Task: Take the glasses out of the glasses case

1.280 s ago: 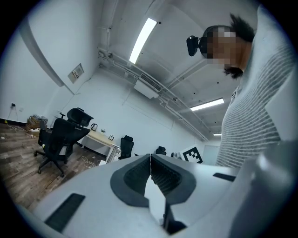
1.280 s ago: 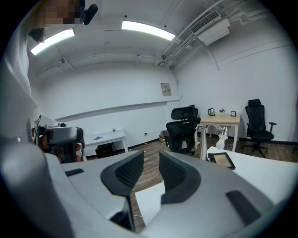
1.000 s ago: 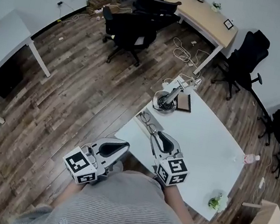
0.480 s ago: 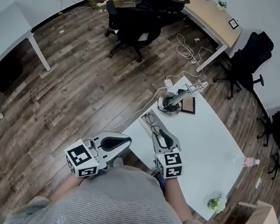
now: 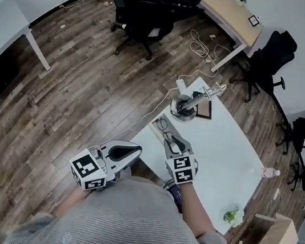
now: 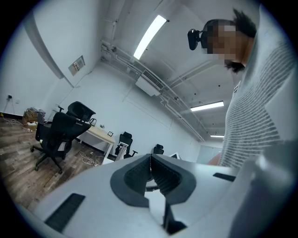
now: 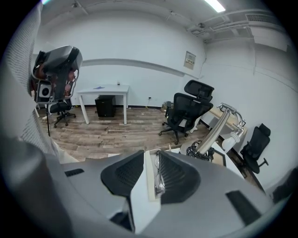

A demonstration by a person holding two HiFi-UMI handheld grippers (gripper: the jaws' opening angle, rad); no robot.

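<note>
An open glasses case (image 5: pixel 158 123) lies at the near left corner of the white table (image 5: pixel 225 154), with the dark-framed glasses (image 5: pixel 165 130) still in it. My right gripper (image 5: pixel 168 141) hovers just behind the case and is open by a narrow gap. In the right gripper view, the glasses (image 7: pixel 159 174) and the beige case edge (image 7: pixel 150 181) show between the jaws of the right gripper (image 7: pixel 152 152); I cannot tell whether they touch. My left gripper (image 5: pixel 137 151) hangs off the table's left side over the floor. Its jaws meet at the tips in the left gripper view (image 6: pixel 150 158), holding nothing.
A metal arm on a round base (image 5: pixel 186 106) and a small dark frame (image 5: pixel 203 110) stand beyond the case. A bottle (image 5: pixel 270 173) and a small plant (image 5: pixel 233 217) sit near the table's right edge. Black office chairs (image 5: pixel 140 21) and cables (image 5: pixel 203 46) are on the wooden floor.
My right gripper has moved forward along the table to the case. The left gripper has stayed beside the table, still shut.
</note>
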